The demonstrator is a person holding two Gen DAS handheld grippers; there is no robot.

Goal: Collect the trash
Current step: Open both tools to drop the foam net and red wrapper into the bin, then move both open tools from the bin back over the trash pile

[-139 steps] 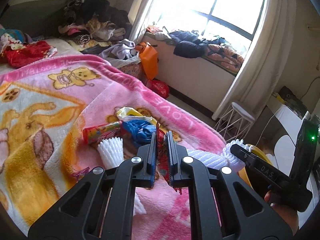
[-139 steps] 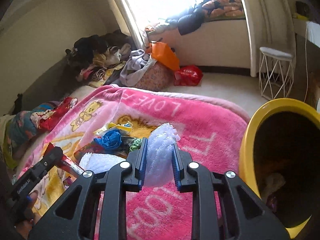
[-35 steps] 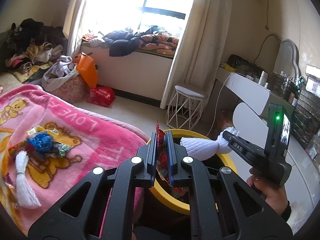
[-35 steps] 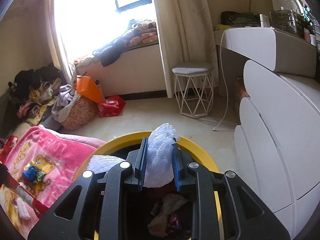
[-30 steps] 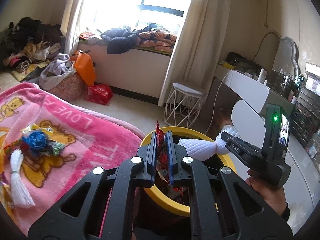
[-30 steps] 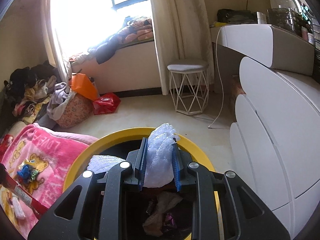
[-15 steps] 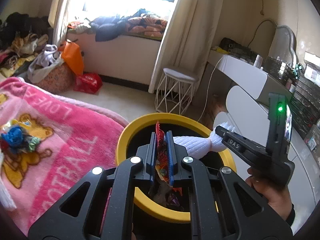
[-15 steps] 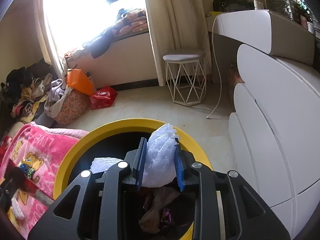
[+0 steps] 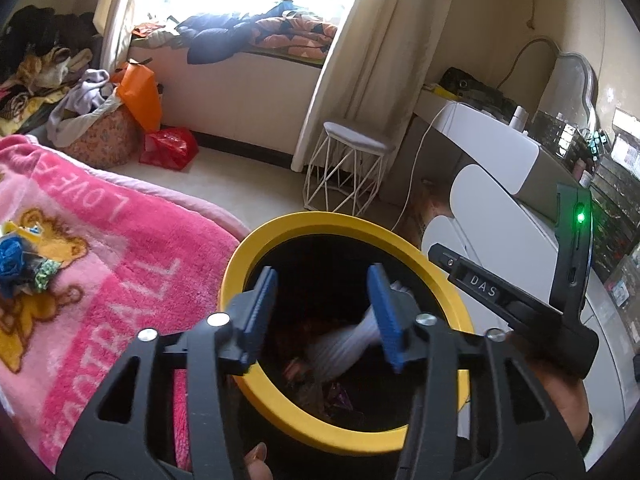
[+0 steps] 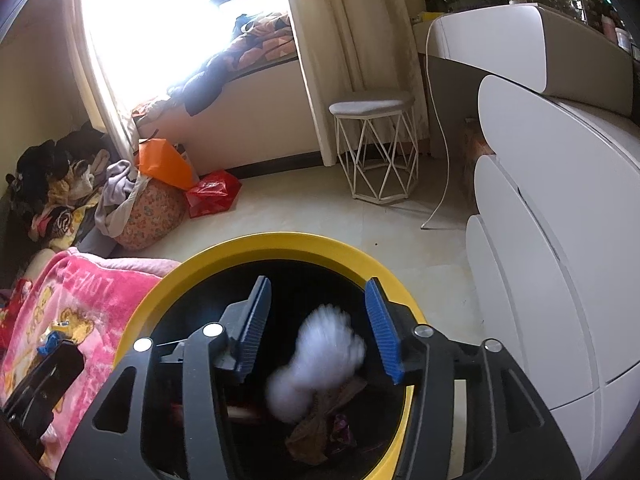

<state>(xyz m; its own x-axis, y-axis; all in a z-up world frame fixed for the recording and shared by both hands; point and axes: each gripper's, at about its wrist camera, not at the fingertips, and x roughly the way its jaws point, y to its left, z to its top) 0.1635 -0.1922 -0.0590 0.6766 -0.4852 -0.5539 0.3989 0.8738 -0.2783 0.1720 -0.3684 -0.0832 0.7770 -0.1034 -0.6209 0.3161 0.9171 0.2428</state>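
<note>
A yellow-rimmed black bin [image 9: 328, 224] [image 10: 280, 242] stands beside the bed. Both grippers hang over its mouth. My left gripper [image 9: 322, 312] has its jaws opening with nothing pressed between them; the red wrapper it held is out of sight in the dark bin. My right gripper [image 10: 318, 322] also has its jaws opening. The white foam netting [image 10: 320, 364] [image 9: 344, 344] is blurred, falling free between and below the pads into the bin. More trash [image 9: 20, 262] lies on the pink blanket [image 9: 100, 280].
A white wire stool [image 10: 376, 148] and a white dresser [image 10: 560, 240] stand beyond the bin. A red bag [image 10: 212, 192], an orange bag [image 10: 164, 164] and a clothes heap [image 10: 60, 184] sit by the window wall. Old rubbish [image 10: 320, 428] lies at the bin's bottom.
Both grippers went from shut to open over the bin. The red wrapper left the left jaws and dropped from sight. The white netting left the right jaws and is falling.
</note>
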